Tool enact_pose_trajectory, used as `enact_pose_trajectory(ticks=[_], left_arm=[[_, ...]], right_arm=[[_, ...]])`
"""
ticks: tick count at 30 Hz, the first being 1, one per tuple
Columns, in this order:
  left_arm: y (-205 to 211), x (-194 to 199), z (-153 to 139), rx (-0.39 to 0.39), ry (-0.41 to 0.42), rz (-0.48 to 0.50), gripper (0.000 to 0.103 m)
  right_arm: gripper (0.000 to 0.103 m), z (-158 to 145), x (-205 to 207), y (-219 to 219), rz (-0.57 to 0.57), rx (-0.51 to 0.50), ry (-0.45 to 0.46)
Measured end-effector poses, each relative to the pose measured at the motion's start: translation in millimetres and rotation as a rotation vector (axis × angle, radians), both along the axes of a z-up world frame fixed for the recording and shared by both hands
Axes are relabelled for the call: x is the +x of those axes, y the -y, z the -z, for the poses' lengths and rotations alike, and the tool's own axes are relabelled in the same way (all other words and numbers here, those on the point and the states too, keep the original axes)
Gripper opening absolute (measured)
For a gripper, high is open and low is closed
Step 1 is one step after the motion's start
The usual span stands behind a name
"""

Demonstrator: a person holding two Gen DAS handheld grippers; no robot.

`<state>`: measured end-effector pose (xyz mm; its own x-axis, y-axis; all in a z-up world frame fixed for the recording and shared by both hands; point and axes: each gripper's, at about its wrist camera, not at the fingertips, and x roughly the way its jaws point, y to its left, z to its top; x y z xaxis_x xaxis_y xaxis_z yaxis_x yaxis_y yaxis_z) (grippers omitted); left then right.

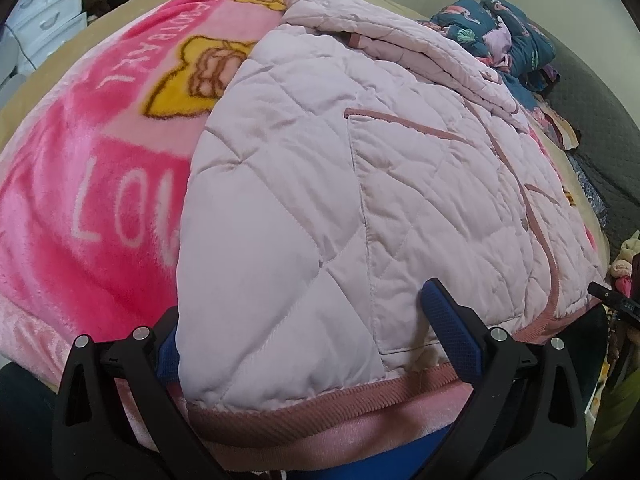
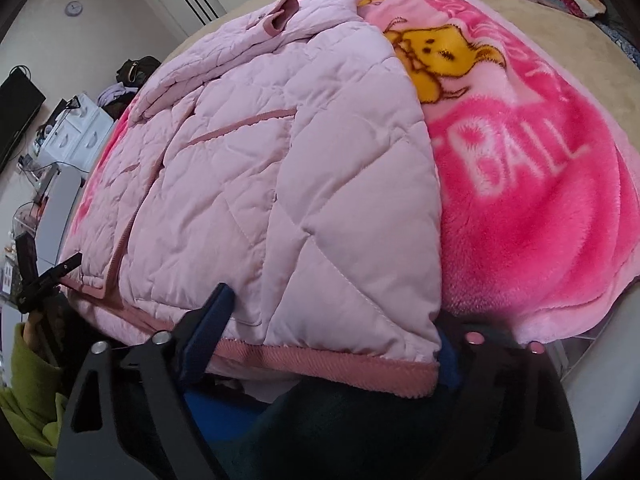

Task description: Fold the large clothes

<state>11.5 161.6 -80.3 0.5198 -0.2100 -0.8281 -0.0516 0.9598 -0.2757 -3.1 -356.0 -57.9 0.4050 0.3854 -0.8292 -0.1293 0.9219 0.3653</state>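
Observation:
A pale pink quilted jacket [image 1: 360, 184] with a darker pink ribbed hem lies spread on a pink fleece blanket [image 1: 100, 184] on the bed. It also shows in the right wrist view [image 2: 280, 184]. My left gripper [image 1: 304, 332] is open, its jaws straddling the jacket's near hem at its left corner; the left finger is partly hidden under the fabric. My right gripper [image 2: 332, 328] is open, its jaws straddling the hem at the jacket's right corner; its right finger is mostly hidden by the jacket. The left gripper's tip shows at the left edge of the right wrist view [image 2: 52, 276].
A pile of patterned clothes [image 1: 504, 36] sits at the bed's far right. White drawers [image 2: 80, 132] and a dark screen [image 2: 16, 112] stand beside the bed. The pink blanket [image 2: 532, 184] and the beige bed cover [image 2: 600, 76] extend to the right.

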Motion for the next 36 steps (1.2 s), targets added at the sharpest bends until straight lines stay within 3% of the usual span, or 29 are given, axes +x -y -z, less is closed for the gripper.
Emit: enact_pose_trajectory(ticks=[1, 4, 7, 11, 13, 14, 16, 19, 27, 36], left_arm=[[0, 0, 0, -0.001, 0.000, -0.002, 0.094], [-3, 0, -1, -0.021, 0.007, -0.013, 0.094], [-5, -1, -2, -0.034, 0.016, -0.020, 0.090], [-7, -2, -5, -0.037, 0.028, -0.025, 0.074], [-9, -4, -7, -0.035, 0.037, -0.037, 0.047], [-10, -5, -9, -0.035, 0.043, -0.043, 0.040], [-12, -7, -13, -0.058, 0.063, -0.044, 0.027], [-9, -9, -23, -0.049, 0.101, -0.024, 0.016], [-6, 4, -78, -0.025, 0.249, 0.012, 0.012], [0, 26, -111, -0.018, 0.337, 0.015, 0.012]], right_arm=[[0.053, -1, -1, 2, 0.003, 0.005, 0.010], [0.031, -11, -7, 7, -0.007, 0.055, 0.070], [0.021, -25, -10, 2, -0.018, 0.073, 0.148], [0.018, -43, -7, -1, -0.013, 0.101, 0.227], [0.017, -53, -4, 0, -0.006, 0.117, 0.268], [0.017, -56, -3, 0, -0.002, 0.123, 0.284], [0.017, -64, -1, 2, 0.004, 0.139, 0.317], [0.017, -73, 4, 2, 0.007, 0.152, 0.352], [0.016, -91, 21, 3, 0.028, 0.174, 0.414], [0.015, -108, 41, 5, 0.065, 0.200, 0.456]])
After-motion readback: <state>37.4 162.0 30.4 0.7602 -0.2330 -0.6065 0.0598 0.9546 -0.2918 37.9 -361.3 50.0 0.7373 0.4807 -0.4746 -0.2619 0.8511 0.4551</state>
